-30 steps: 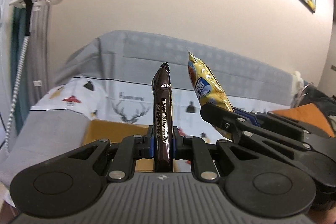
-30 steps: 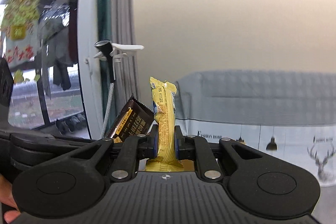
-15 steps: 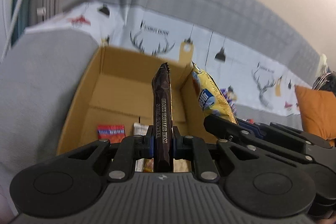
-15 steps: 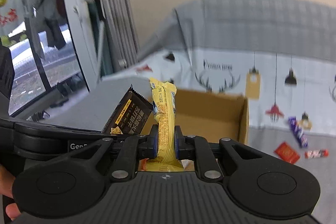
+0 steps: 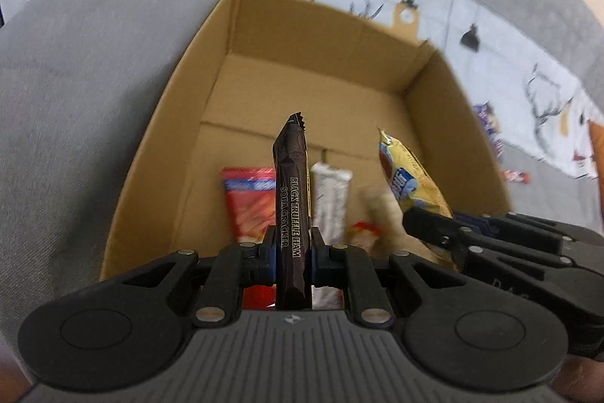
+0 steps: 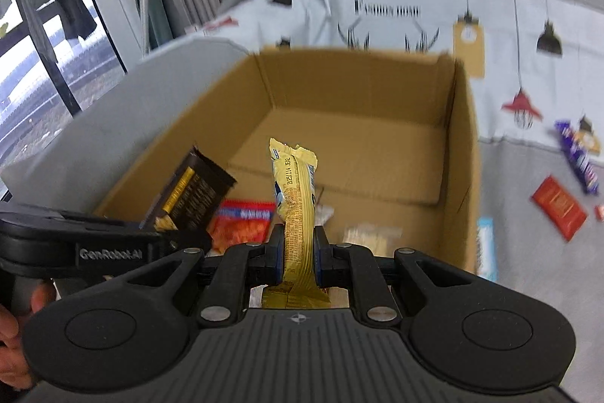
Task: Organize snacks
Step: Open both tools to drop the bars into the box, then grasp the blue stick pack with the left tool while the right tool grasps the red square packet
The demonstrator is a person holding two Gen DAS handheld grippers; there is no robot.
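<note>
Black plastic fills the foreground of both wrist views. Nearest the left camera, the left gripper (image 5: 292,252) has its jaws closed tight on a dark brown soda cracker packet (image 5: 291,206), which stands upright between the blue pads. Just to its right, the right gripper (image 6: 298,252) pinches a yellow snack bar (image 6: 296,210) the same way, clamped near its lower end with the crimped top sticking up; in the left view that bar (image 5: 409,176) leans out over the box's near right corner.

Both grippers hang side by side above the near edge of an open cardboard box (image 5: 181,123). On its floor, close under the fingers, lie a red packet (image 5: 247,203), a silver-white wrapper (image 5: 332,199) beside it, and a pale beige packet (image 6: 368,237), blurred.

Beyond the box's right wall, on the grey seat of the sofa (image 6: 528,252), sit loose snacks: a white and light blue bar (image 6: 485,244) just beside the box, a flat red packet (image 6: 558,204) farther right, and a purple bar (image 6: 577,157) behind it. Farthest back hangs a white cover printed with antlers and lamps (image 6: 396,21).
</note>
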